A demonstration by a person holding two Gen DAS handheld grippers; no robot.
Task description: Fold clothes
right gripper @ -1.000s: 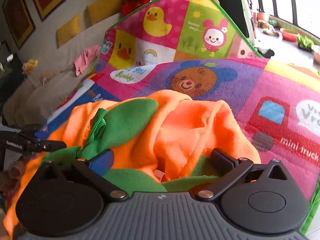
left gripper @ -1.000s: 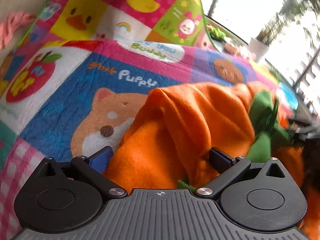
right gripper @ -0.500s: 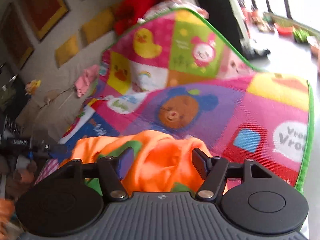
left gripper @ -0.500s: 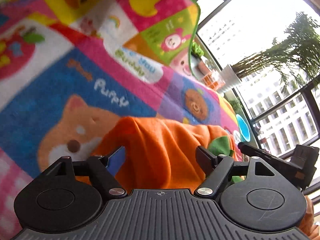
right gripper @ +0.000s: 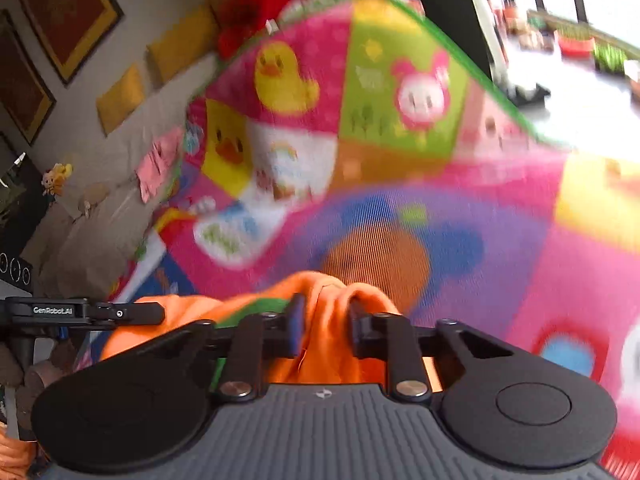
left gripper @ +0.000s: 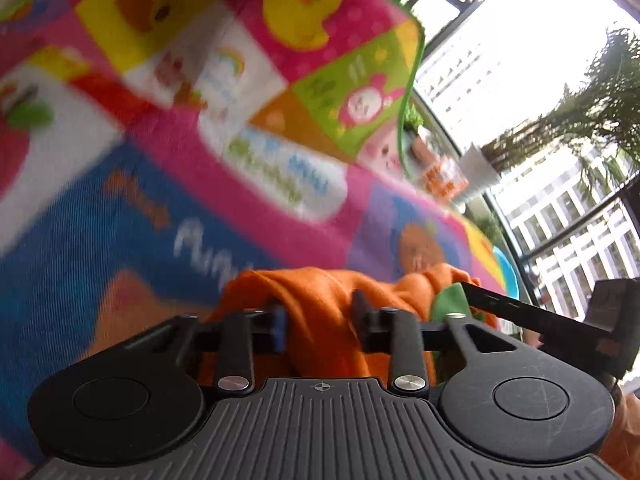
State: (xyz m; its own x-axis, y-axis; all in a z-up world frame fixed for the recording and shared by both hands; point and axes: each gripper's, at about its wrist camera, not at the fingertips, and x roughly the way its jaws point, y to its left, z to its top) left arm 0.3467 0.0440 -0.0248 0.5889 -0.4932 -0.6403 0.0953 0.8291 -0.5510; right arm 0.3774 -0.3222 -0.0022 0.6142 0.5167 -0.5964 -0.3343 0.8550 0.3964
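Left wrist view gives me the orange garment (left gripper: 320, 312) bunched up right in front of the lens, with a fold of it clamped between the fingers (left gripper: 280, 326) of my left gripper (left gripper: 318, 322). A patch of green trim (left gripper: 452, 304) shows on its right side, just beyond the right finger. On the right wrist view the same orange garment (right gripper: 326, 320) rises in a ridge between the fingers (right gripper: 296, 328) of my right gripper (right gripper: 324, 326), and these too are pressed together on the cloth. So both ends are pinched, and the garment sits low in each frame, hanging from the fingers over the play mat (left gripper: 120, 220).

The play mat (right gripper: 500, 240) is bright patchwork: a yellow duck (right gripper: 282, 78), a pink bunny-like figure (right gripper: 420, 96), a brown bear face (right gripper: 376, 264) just behind the orange ridge. Its far part curves upward, edged in green. Both views are blurred, so I cannot say for sure whether the garment's lower part touches the mat.

At the right edge of the left view the other gripper's black body (left gripper: 560, 320) pokes in, beside a bright window (left gripper: 520, 60) with a potted plant (left gripper: 592, 120). At the left edge of the right view I see a black bar marked GenRobot.AI (right gripper: 80, 312), and beyond it a wall with framed pictures (right gripper: 68, 12) and yellow pads (right gripper: 120, 98).
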